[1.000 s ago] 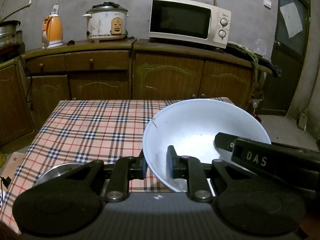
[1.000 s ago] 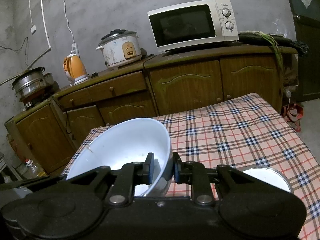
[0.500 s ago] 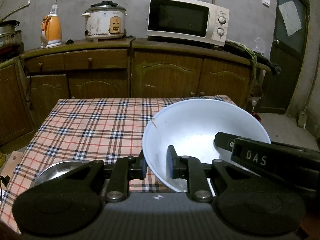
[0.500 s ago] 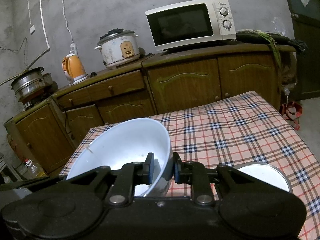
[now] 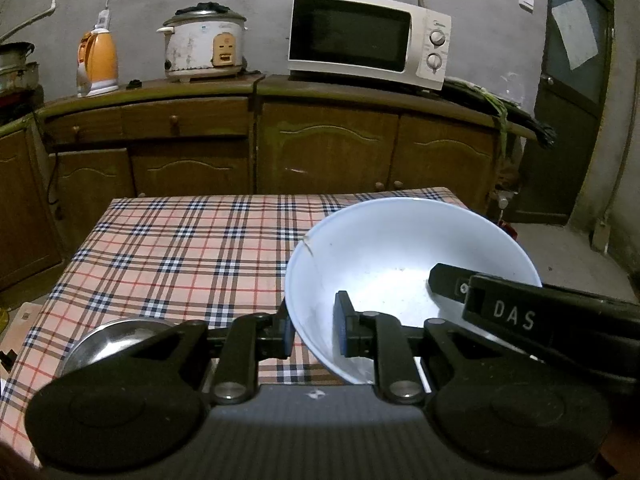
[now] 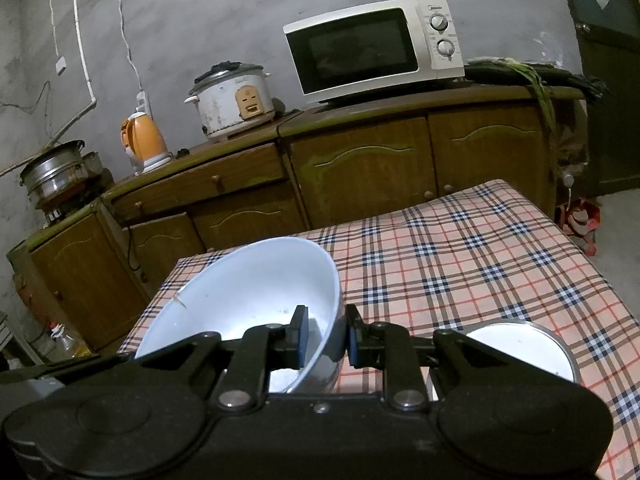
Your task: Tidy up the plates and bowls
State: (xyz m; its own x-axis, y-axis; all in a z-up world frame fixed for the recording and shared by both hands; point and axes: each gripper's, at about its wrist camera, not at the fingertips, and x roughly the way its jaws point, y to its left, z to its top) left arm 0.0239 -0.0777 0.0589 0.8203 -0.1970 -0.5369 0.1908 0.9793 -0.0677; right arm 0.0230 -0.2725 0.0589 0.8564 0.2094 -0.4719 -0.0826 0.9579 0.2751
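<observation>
A large white bowl (image 5: 400, 264) hangs tilted over the near part of the checked tablecloth (image 5: 180, 248), gripped from both sides. My left gripper (image 5: 314, 326) is shut on its left rim, one pad inside and one outside. My right gripper (image 6: 326, 336) is shut on the opposite rim of the same white bowl (image 6: 248, 288); in the left wrist view its black body (image 5: 520, 316) reaches in from the right. A small steel bowl (image 5: 116, 338) sits on the cloth at the near left, half hidden by my left gripper. Another small bowl (image 6: 520, 344), steel-rimmed and white inside, sits at the near right.
Behind the table (image 6: 480, 248) runs a wooden cabinet (image 5: 320, 148) with a microwave (image 5: 368, 36), a rice cooker (image 5: 204, 48) and an orange kettle (image 5: 98, 62) on top. A dark door (image 5: 572, 100) stands at the right. Steel pots (image 6: 52, 168) sit at the far left.
</observation>
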